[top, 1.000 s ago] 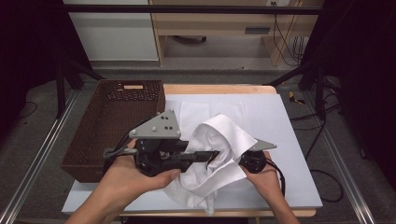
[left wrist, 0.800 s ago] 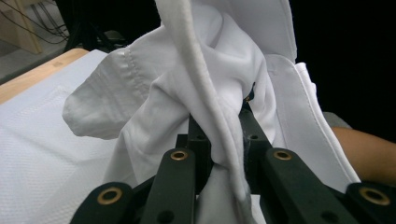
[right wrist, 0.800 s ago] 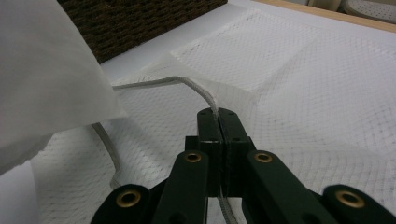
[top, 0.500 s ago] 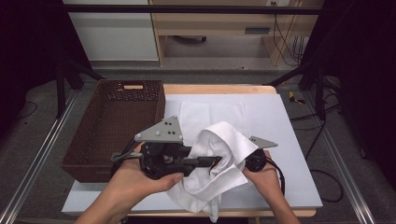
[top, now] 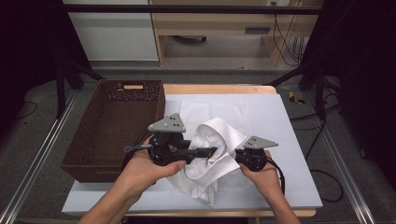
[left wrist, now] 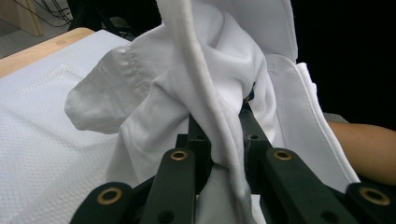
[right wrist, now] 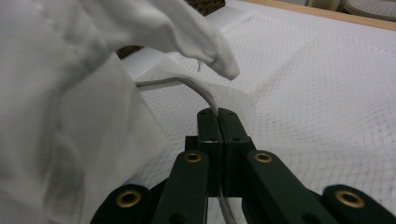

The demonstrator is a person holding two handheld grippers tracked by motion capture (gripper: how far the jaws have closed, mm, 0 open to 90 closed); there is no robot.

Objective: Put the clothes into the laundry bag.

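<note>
A white garment hangs bunched between two hand-held tongs at the lower centre of the high view, above a white mesh cloth spread on the table. The left tongs reach in level from the left of the frame, their jaws nearly closed on a thick fold of the fabric; in the left gripper view that fold runs up between the two black jaws, so they pinch it without meeting. The right tongs come in from the right, their jaws fully closed on a thin hemmed edge of the same garment, seen in the right gripper view as a grey cord-like line that leaves the tips and curves to the upper left. The two grips sit close together, tips facing each other, with the garment's bulk rising above them and a loose tail drooping toward the bottom of the frame onto the table. A brown woven basket stands at the left, beside the left hand, the nearer of the two to it; any transfer there looks likeliest to swing leftward across the frame.
</note>
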